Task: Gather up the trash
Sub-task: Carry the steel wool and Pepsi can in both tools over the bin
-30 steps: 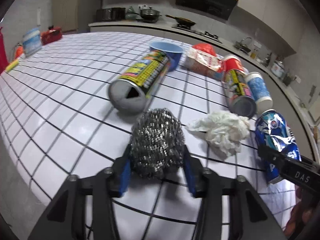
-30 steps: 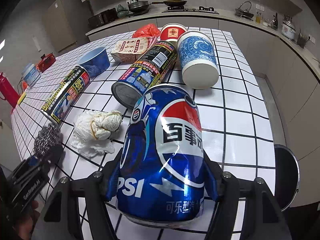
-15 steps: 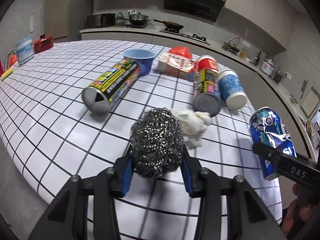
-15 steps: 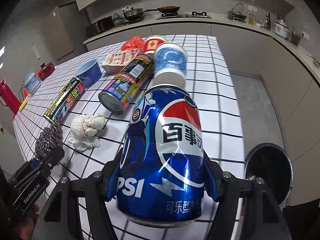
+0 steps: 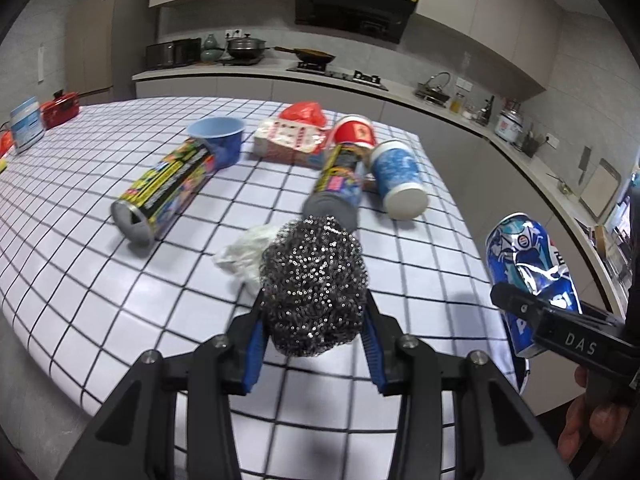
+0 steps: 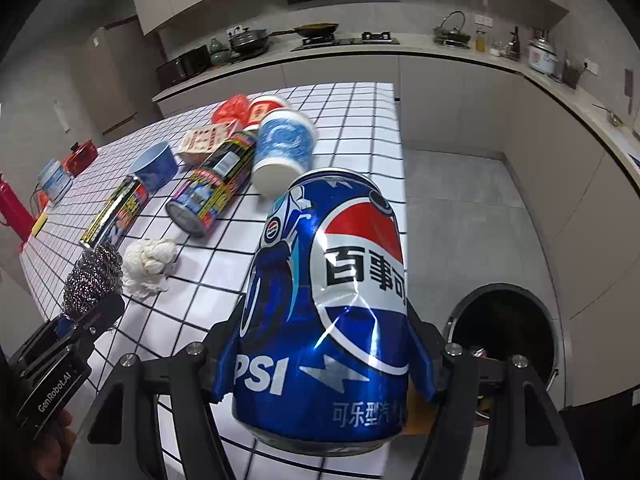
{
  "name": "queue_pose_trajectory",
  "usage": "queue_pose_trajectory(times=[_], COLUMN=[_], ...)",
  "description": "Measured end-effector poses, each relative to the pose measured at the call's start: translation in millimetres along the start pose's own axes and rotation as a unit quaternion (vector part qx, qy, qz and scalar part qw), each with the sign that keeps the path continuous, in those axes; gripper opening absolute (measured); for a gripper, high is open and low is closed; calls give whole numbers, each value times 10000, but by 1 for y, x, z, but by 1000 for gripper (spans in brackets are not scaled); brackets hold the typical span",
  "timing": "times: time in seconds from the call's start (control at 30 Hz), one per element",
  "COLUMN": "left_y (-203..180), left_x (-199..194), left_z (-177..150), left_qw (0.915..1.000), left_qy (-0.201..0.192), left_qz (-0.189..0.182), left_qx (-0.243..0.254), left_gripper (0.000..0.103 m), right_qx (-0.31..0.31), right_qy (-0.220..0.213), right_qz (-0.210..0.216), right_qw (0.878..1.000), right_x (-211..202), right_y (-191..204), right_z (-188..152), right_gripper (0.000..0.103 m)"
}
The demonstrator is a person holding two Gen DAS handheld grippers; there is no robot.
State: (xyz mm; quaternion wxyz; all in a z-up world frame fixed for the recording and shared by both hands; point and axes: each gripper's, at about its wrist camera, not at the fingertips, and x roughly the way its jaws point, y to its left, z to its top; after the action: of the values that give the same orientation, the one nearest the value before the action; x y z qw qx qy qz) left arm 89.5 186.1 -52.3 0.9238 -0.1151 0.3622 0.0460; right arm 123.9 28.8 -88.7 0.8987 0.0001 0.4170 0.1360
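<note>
My left gripper (image 5: 314, 344) is shut on a steel wool scrubber (image 5: 314, 288) and holds it above the white tiled table (image 5: 80, 280). My right gripper (image 6: 328, 364) is shut on a dented blue Pepsi can (image 6: 332, 312), held in the air past the table's right edge; the can also shows in the left wrist view (image 5: 532, 276). A round black trash bin (image 6: 508, 336) stands on the floor below and right of the can. On the table lie a crumpled white tissue (image 6: 150, 262), two spray cans (image 5: 168, 188) (image 5: 340, 180) and a blue paper cup (image 5: 398, 182).
Further back on the table are a blue bowl (image 5: 218, 136), a red cup (image 5: 356, 130), a snack packet (image 5: 292, 142) and a red plastic bag (image 5: 304, 114). A kitchen counter with a stove (image 5: 340, 74) runs behind. Grey floor (image 6: 460, 208) lies right of the table.
Both grippers have risen and pulled back from the table with their loads. The right one has swung right, bringing the trash bin into full view.
</note>
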Motion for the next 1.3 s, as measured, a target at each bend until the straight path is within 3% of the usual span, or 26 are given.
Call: queue_pose_trajectory(times=[0.4,0.63,1.3], left_y=[-52,-98,-269], left_x=[12,19,47], left_z=[15,12,-54], left_qw=[9977,9948,9878], left_qy=[-29,54,617], left_qz=[-517,-743,-1052], left_qx=[438,688,967], left_gripper=[43,43,43], right_qx=[337,596,267], right_qy=[-148,-118,364], right_qz=[-322,-552,-685], right_qw=[9988,9966,9966], right_x=[-17,-27,-23], right_y=[-43,-96,-264], right_z=[2,-8,-65], right_gripper=[70,70,70])
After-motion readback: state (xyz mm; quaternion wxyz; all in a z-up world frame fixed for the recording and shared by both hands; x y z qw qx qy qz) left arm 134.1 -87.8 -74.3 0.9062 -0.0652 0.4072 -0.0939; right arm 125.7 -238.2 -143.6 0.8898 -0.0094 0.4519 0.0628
